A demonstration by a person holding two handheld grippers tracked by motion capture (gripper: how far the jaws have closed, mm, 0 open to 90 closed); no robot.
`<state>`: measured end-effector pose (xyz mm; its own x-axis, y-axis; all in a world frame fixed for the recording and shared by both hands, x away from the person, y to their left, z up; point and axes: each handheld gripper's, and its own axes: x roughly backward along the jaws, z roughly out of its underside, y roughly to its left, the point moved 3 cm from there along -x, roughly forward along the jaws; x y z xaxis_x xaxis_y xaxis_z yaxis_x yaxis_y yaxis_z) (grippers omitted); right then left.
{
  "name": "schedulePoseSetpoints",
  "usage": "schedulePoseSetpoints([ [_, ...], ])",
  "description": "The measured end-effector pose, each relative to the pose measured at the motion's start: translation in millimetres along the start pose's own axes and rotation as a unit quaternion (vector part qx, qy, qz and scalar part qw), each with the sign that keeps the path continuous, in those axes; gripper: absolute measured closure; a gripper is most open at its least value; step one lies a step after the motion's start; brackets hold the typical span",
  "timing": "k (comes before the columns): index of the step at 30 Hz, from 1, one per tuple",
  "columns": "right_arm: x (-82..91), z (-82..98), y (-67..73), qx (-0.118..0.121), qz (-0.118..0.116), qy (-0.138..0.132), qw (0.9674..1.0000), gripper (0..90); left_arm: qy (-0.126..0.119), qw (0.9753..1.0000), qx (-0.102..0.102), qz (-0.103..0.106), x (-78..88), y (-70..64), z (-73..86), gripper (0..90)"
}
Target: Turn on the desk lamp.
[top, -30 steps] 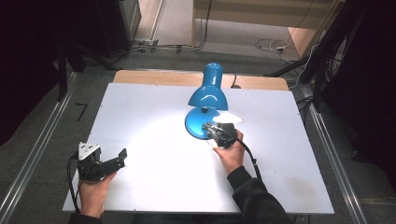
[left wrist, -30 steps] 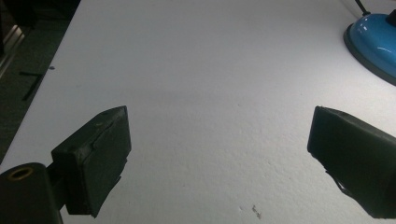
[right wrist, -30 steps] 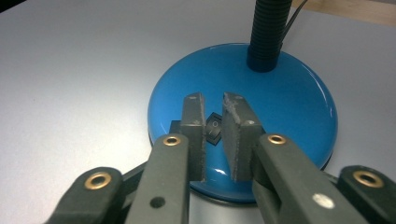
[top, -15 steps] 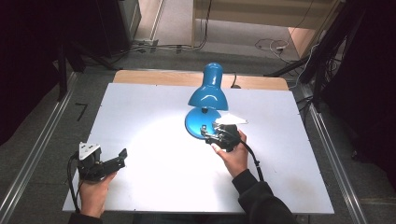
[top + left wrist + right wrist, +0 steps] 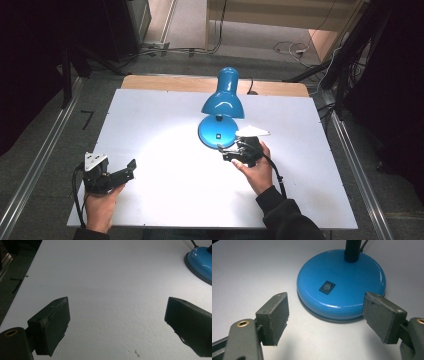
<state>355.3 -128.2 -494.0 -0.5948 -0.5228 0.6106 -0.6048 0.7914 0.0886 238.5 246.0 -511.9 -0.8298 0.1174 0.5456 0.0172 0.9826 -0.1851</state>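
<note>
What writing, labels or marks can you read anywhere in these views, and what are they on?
No readable words, brands or numbers anywhere.
Rocker switch on the blue lamp base: two small pale marks, probably the usual on/off signs, too small and blurred to tell.
Floor left of the table: a dark mark like a "7" or a corner, likely tape, not clearly a numeral.

No brand, label or number can be read anywhere. The one sign is on the black rocker switch (image 5: 327, 287) set in the blue lamp base (image 5: 352, 290) — a faint on/off marking, too small to make out.
</note>
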Motion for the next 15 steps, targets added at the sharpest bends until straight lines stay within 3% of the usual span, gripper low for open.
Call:
schedulePoseSetpoints([
  [15, 21.0, 8.0, -15.6, -0.002, 0.013, 0.003, 0.9999, 19.7, 0.001, 1.0, -0.002, 0.0, -0.1, -0.9, -0.2, 6.5],
])
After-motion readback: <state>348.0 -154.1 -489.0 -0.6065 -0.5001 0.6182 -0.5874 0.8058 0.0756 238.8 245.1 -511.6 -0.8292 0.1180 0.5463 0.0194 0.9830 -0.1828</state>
